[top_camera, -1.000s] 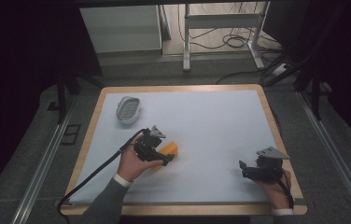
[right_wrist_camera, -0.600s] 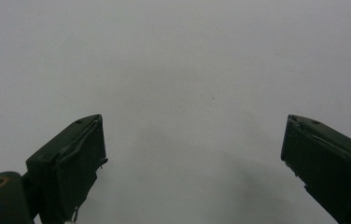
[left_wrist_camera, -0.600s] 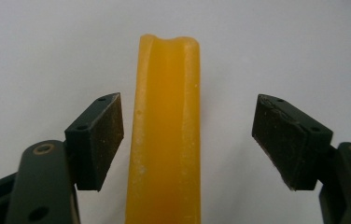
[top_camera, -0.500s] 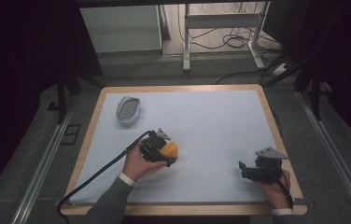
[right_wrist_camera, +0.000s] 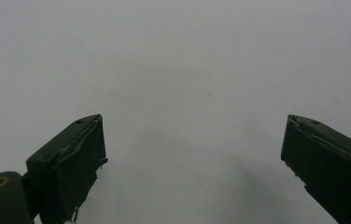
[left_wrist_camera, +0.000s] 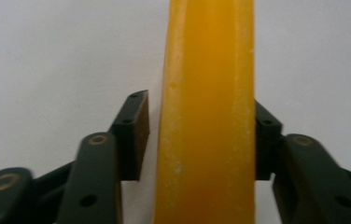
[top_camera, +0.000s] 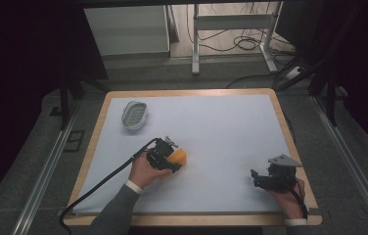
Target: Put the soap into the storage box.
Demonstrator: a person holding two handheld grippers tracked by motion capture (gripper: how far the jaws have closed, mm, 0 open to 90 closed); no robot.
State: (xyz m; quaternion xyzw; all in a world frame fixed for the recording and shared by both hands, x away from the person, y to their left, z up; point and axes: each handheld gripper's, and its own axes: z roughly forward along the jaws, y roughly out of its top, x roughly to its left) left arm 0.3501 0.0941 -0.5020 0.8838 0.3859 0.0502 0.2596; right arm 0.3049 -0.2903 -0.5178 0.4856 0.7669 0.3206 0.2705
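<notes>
Orange block (left_wrist_camera: 206, 112): smooth, waxy, rounded bar lying on the counter (top_camera: 221, 127) left of centre, toward the near edge.
Left claw (top_camera: 172, 159): jaws straddle the block; one pad touches its side, the other stands just off it with a thin gap.
Right claw (right_wrist_camera: 194, 154): jaws spread wide, holding nothing, over bare white surface near the near-right corner.
Grey dish (top_camera: 134, 115): oval, ribbed, near the far-left corner.
Counter: matte white top, wooden rim.
</notes>
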